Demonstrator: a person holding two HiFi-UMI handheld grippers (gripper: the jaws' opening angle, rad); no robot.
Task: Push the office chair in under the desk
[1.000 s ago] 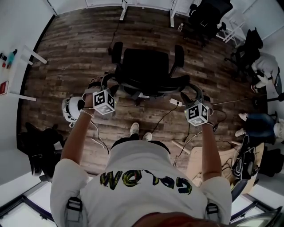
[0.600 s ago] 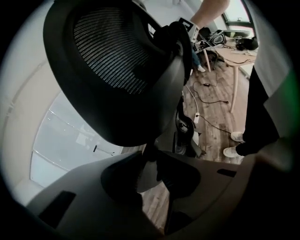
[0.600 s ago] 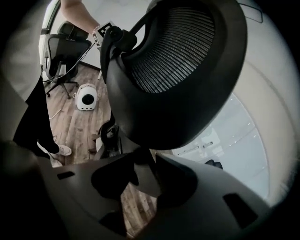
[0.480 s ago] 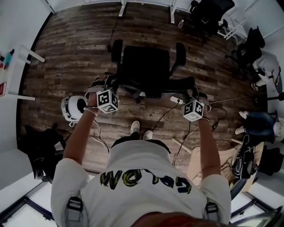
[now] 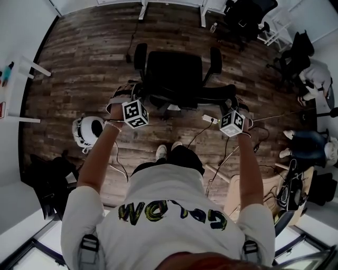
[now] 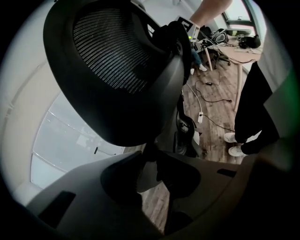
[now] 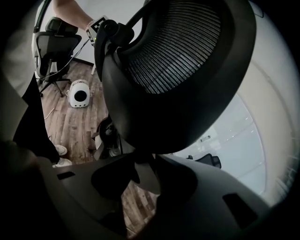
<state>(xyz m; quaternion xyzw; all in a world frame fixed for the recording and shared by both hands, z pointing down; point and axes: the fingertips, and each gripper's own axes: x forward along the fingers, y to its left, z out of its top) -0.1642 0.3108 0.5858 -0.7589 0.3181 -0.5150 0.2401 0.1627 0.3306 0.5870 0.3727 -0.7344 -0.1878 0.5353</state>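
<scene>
The person in a white printed T-shirt [image 5: 169, 211] stood directly behind the black mesh-backed office chair [image 5: 174, 68], both arms stretched out to it. The left gripper [image 5: 132, 97] had just been closing and clamped the left edge of the chair's backrest. The right gripper [image 5: 232, 104] had also just been closing, and its jaws pinched the right edge. In each gripper view the curved rim of the mesh backrest [image 6: 117, 70] [image 7: 178, 70] ran down into the jaws. The chair stood upright on the dark wooden plank floor [image 5: 84, 63]. Its backrest lay crosswise before the person, while its seat and armrests pointed away, toward the white-legged desk [image 5: 203, 16] beyond it. A white round appliance [image 5: 87, 131] sat left of the chair.
</scene>
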